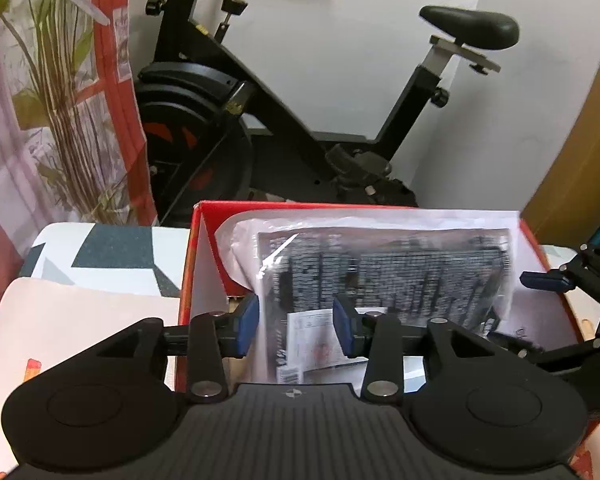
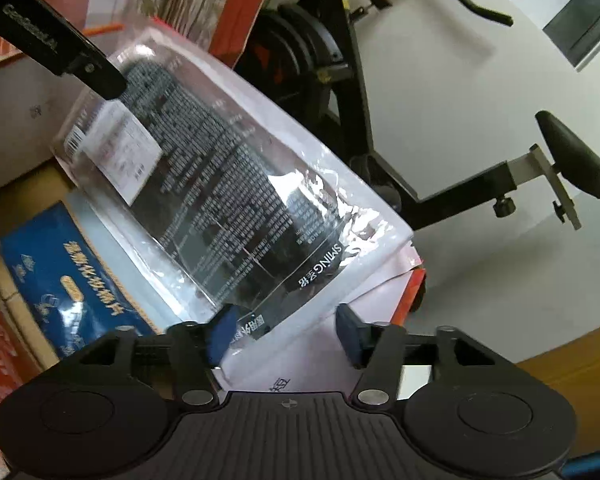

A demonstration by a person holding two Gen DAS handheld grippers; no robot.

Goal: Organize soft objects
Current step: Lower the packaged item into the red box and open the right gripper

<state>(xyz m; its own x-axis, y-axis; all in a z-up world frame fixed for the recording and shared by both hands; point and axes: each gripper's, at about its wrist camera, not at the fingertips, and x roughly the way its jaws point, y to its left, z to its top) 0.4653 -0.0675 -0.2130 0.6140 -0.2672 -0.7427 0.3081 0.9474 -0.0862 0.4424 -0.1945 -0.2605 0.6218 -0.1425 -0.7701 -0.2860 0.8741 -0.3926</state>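
Note:
A clear plastic bag holding a dark knitted fabric item [image 1: 400,272] lies tilted in an open red cardboard box [image 1: 198,248], on top of a white soft package [image 1: 240,232]. My left gripper [image 1: 298,324] is open, its blue pads standing on either side of the bag's near, labelled end without pinching it. In the right wrist view the same bag [image 2: 220,184] slants across the box, and my right gripper [image 2: 286,334] is open around its lower corner. The left pad [image 2: 224,330] is just at the plastic. A blue printed pack [image 2: 72,276] lies in the box beside the bag.
A black exercise bike [image 1: 300,100] stands right behind the box against a white wall. A tall plant [image 1: 68,120] and a curtain are at the left. A patterned cover [image 1: 100,256] lies left of the box. A wooden door [image 1: 580,160] is at the right.

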